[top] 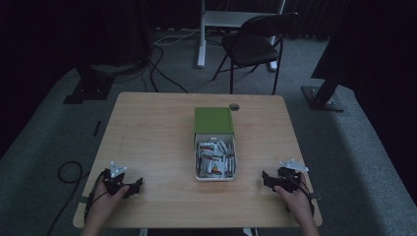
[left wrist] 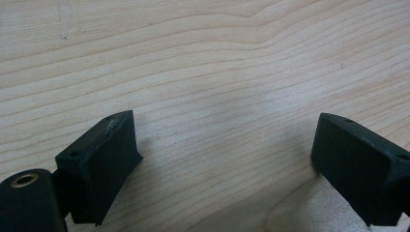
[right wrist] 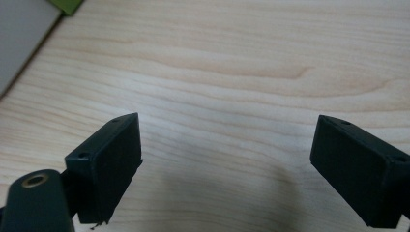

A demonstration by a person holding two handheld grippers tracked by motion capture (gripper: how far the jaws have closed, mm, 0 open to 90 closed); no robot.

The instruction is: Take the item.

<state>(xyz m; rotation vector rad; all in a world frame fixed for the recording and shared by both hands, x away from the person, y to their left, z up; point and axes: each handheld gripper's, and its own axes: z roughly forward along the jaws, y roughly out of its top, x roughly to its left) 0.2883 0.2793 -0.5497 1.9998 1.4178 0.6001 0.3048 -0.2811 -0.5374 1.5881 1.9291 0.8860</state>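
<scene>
A green box (top: 213,120) lies in the middle of the wooden table (top: 147,132). Its white tray (top: 215,177) is slid out toward me and holds several small packets (top: 214,158). My left gripper (top: 134,188) rests near the front left edge, held by a hand. In the left gripper view its jaws (left wrist: 222,154) stand wide apart over bare wood, open with nothing between them. My right gripper (top: 266,181) sits near the front right, to the right of the tray. It (right wrist: 225,154) is open too, and a green corner of the box (right wrist: 67,5) shows at the top left.
A small round grommet (top: 234,106) is set in the table by the box's far right corner. Beyond the table stand a dark folding chair (top: 255,42) and a white desk leg (top: 200,34). Cables (top: 69,172) lie on the grey carpet.
</scene>
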